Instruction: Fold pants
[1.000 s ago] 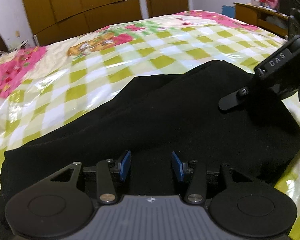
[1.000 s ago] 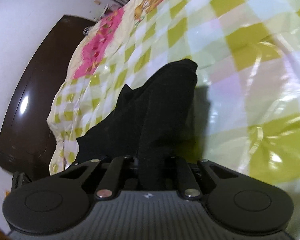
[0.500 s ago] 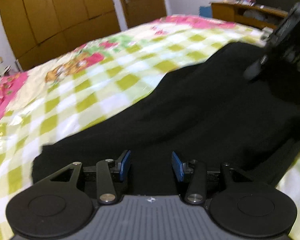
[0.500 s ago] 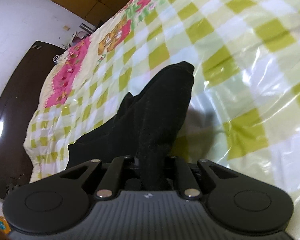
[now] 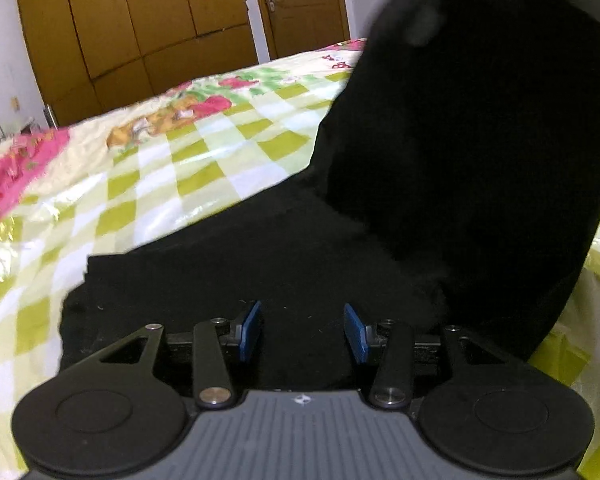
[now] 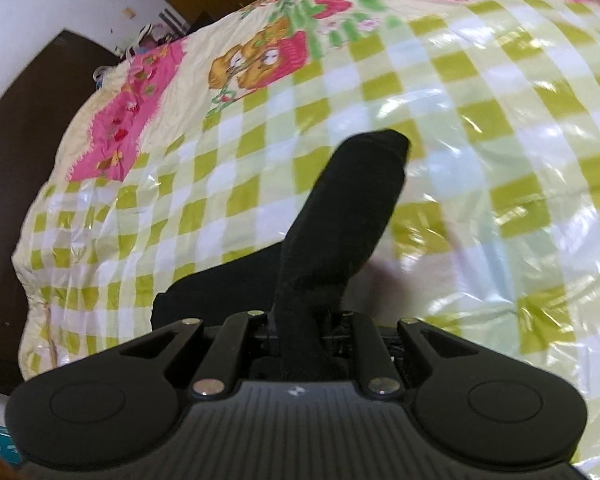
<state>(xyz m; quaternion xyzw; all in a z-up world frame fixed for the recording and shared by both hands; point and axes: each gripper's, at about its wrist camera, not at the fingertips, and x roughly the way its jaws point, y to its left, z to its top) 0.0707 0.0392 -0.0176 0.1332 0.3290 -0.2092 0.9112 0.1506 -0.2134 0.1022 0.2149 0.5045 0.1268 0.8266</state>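
Note:
Black pants lie on a bed under a shiny green-and-white checked cover. Over their near part hangs my left gripper, its blue pads apart and nothing pinched between them. The right side of the pants is lifted into a tall black sheet, with a blurred finger of the right gripper at its top. In the right wrist view, my right gripper is shut on a thick fold of the pants, which hides the pads and sticks out ahead above the cover.
A brown wardrobe and a wooden door stand beyond the bed's far side. Dark wooden furniture runs along the bed's left edge in the right wrist view. The cover has pink flower and cartoon patches.
My right gripper has risen with the pants' edge, so the cloth that lay flat now hangs high at the right of the left wrist view. The left gripper has stayed open over the pants.

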